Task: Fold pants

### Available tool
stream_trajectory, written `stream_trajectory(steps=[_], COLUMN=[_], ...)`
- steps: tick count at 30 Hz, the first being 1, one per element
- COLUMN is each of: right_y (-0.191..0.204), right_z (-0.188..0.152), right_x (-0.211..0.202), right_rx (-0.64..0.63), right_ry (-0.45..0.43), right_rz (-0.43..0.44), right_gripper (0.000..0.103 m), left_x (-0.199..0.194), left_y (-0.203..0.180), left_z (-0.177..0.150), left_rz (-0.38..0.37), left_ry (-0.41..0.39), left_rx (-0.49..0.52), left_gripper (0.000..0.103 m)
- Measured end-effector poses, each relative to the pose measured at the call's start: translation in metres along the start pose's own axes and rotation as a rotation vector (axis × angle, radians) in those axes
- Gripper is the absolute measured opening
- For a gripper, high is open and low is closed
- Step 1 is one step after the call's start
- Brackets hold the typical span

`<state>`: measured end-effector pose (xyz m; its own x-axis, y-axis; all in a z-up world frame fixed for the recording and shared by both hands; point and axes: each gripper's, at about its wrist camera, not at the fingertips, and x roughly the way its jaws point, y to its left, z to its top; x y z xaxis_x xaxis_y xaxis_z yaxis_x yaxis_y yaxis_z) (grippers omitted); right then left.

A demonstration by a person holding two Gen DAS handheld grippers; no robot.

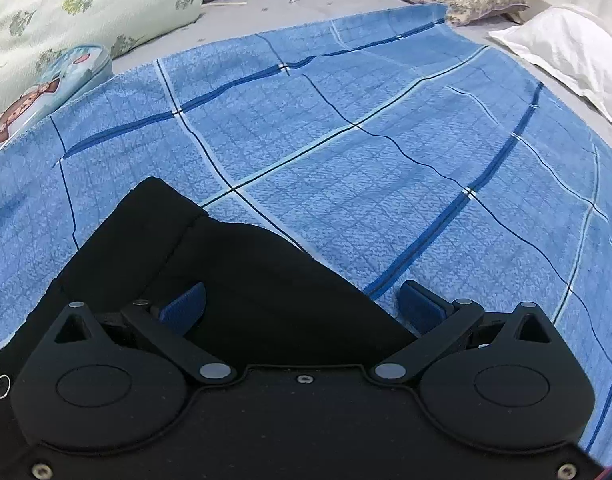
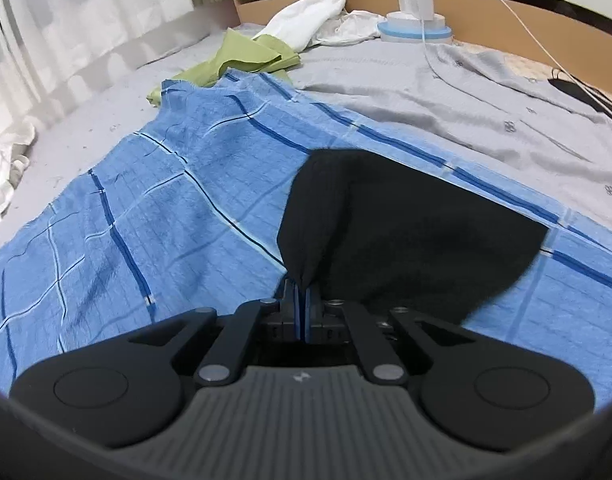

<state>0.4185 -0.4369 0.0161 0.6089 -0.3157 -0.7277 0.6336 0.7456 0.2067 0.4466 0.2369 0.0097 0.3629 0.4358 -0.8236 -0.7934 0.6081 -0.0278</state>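
The black pants (image 1: pixel 210 276) lie on a blue checked blanket (image 1: pixel 346 152). In the left wrist view my left gripper (image 1: pixel 306 300) is open, its jaws wide apart just above the black cloth, one blue pad over the pants and one over the blanket. In the right wrist view my right gripper (image 2: pixel 304 296) is shut on a pinched edge of the black pants (image 2: pixel 406 236), which rise in a fold from the pads and spread to the right over the blanket (image 2: pixel 146 208).
Floral pillows (image 1: pixel 66 12), a cartoon tin (image 1: pixel 46 84) and a white pillow (image 1: pixel 566 48) ring the blanket. The right view shows green cloth (image 2: pixel 242 56), white cloth (image 2: pixel 306 16), chargers with cables (image 2: pixel 414 20), a grey sheet (image 2: pixel 466 96) and curtains (image 2: pixel 66 20).
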Motion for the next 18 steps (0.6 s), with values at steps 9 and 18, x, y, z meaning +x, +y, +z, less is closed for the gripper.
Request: stream_trajectory(steps=[9,18], right_y=[-0.046,-0.086], right_z=[-0.010,-0.009], right_x=[-0.020,-0.067], right_rx=[0.040,0.094], right_ry=[-0.020,-0.054], right_rz=[0.088,0.180], right_gripper=[0.004,0.003], left_x=[-0.027,-0.087], left_y=[0.028,0.091], left_z=[-0.014,-0.021], left_rz=[-0.101,-0.262], left_ry=[-0.110,-0.163], left_rx=[0.019,-0.002], left_gripper=[0.010,0.002])
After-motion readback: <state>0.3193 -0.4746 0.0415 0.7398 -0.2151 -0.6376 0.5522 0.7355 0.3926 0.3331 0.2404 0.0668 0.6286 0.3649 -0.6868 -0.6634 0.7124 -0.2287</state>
